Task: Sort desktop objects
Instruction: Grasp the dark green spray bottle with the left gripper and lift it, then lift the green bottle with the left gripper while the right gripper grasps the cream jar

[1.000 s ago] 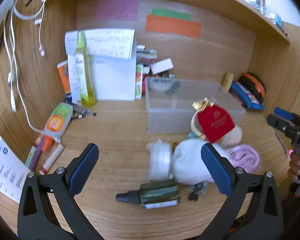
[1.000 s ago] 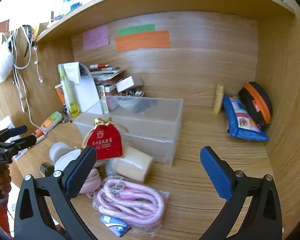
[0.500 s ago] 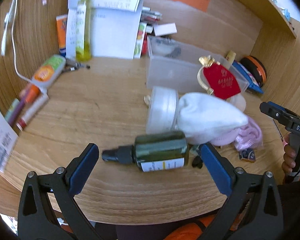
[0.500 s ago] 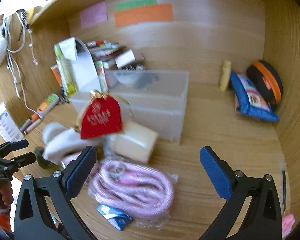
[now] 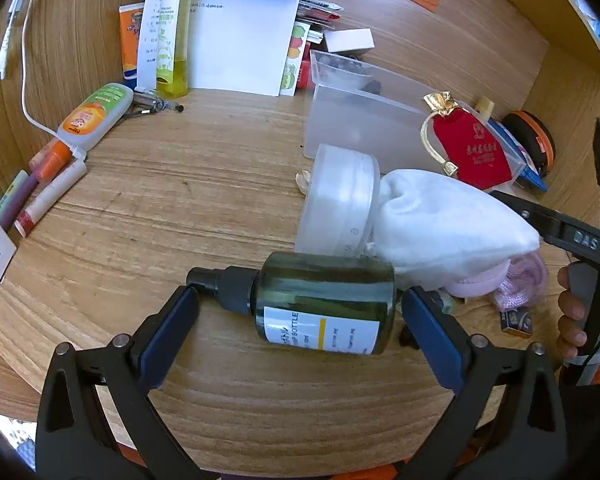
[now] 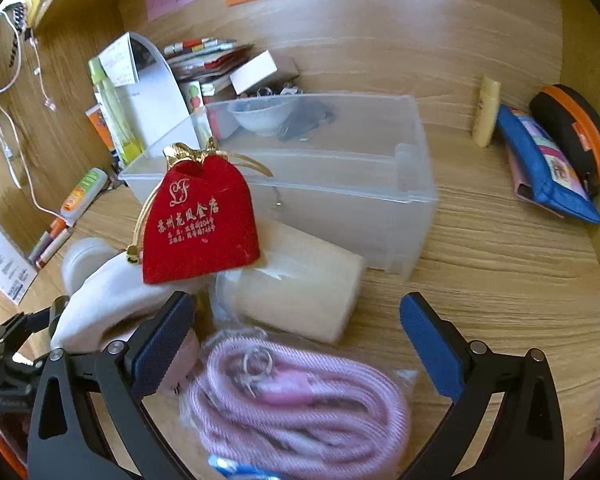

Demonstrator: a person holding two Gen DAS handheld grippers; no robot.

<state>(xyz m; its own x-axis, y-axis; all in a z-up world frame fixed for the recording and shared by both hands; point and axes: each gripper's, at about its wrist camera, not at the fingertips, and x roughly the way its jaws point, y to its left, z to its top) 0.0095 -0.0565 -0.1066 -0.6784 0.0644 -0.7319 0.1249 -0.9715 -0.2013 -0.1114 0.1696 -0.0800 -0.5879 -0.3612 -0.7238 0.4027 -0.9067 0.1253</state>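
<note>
The left gripper [image 5: 298, 322], jaws spread wide, brackets a dark green pump bottle [image 5: 320, 302] lying on its side on the desk [image 5: 220, 184], the pump end by its left finger. A clean pick likely means closing end to end without the pump slipping, and without nudging the white pouch [image 5: 452, 232] just beyond. The right gripper [image 6: 296, 344], also open and empty, hangs over a coiled pink cord [image 6: 300, 408], the clear plastic bin [image 6: 380, 184] ahead.
</note>
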